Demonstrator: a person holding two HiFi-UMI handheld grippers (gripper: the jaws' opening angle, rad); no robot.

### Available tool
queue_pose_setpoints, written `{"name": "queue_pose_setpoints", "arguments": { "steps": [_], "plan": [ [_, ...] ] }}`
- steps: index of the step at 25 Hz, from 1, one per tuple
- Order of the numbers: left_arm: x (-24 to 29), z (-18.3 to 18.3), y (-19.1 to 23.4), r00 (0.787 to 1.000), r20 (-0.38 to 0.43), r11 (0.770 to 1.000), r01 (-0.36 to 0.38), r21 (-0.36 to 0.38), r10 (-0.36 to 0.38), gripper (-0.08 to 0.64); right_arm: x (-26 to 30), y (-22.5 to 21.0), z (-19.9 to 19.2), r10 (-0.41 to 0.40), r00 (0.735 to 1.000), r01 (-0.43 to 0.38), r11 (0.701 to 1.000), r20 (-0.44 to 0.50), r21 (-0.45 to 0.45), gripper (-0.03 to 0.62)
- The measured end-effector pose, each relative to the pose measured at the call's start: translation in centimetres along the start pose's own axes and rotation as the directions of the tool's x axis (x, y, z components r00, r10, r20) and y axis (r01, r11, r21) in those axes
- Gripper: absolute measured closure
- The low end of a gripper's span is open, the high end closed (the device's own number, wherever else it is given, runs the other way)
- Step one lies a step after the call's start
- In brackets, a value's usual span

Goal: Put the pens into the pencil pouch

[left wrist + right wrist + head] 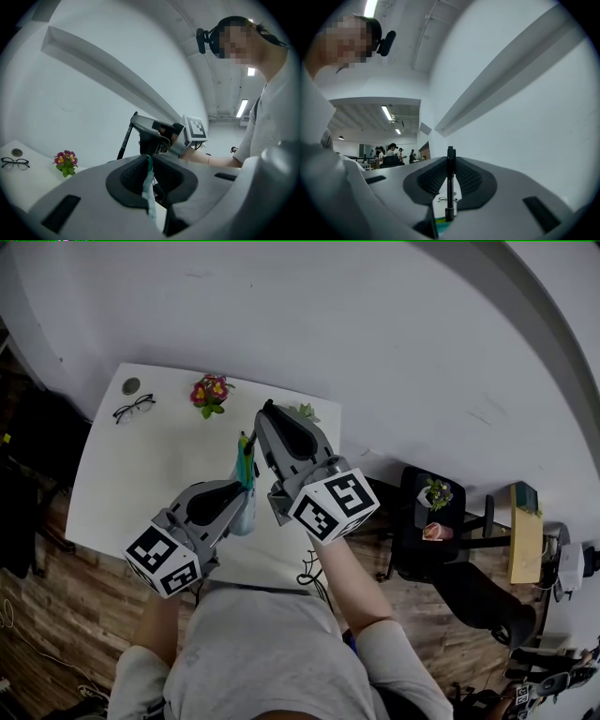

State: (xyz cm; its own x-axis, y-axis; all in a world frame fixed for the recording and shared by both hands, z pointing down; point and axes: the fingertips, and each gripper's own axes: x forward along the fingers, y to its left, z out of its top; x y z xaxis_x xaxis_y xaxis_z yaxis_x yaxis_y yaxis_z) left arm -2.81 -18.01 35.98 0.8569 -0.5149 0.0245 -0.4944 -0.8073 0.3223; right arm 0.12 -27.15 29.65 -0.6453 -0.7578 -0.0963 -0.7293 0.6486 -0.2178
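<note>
My left gripper (242, 495) is shut on the rim of a pale teal pencil pouch (246, 479) and holds it up above the white table (141, 470). The pouch fabric (149, 187) hangs pinched between the left jaws. My right gripper (266, 415) is shut on a black pen (450, 180). In the right gripper view the pen stands upright, its lower end just over the pouch's coloured opening (440, 227). From the left gripper view, the right gripper (152, 133) hovers close above with the pen (126, 139) slanting down.
Black glasses (134, 409) and a small round grey object (131, 385) lie at the table's far left. A pot of red and yellow flowers (210, 392) and a small green plant (305, 412) stand along the far edge by the wall. A black side table (436, 512) stands right.
</note>
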Motion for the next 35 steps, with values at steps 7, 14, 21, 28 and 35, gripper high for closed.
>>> {"name": "queue_pose_setpoints", "arguments": {
  "steps": [7,14,21,28,35],
  "plan": [
    [-0.2,0.3,0.5,1.000,0.006,1.000,-0.015,0.019,0.015,0.505,0.0,0.6,-2.4,0.075,0.994,-0.069,0.995,-0.084,0.076,0.522],
    [-0.4,1.0,0.7,0.999,0.026,0.999,-0.028,0.030,0.028,0.505,-0.1,2.2,-4.9,0.164,0.967,-0.151,0.985,-0.194,0.079,0.522],
    [-0.5,1.2,1.2,0.998,0.035,0.998,-0.049,0.029,0.048,0.505,-0.2,2.1,-4.7,0.179,0.962,-0.173,0.984,-0.205,0.046,0.497],
    [-1.3,1.0,1.7,0.995,0.041,0.995,-0.096,0.019,0.095,0.505,-0.9,-1.6,-6.0,0.052,0.951,-0.072,0.996,-0.304,-0.054,0.508],
    [-2.7,0.3,2.2,0.985,0.039,0.986,-0.168,0.002,0.168,0.505,-2.5,-4.8,-12.8,-0.005,0.870,-0.025,0.998,-0.492,-0.055,0.540]
  ]
}}
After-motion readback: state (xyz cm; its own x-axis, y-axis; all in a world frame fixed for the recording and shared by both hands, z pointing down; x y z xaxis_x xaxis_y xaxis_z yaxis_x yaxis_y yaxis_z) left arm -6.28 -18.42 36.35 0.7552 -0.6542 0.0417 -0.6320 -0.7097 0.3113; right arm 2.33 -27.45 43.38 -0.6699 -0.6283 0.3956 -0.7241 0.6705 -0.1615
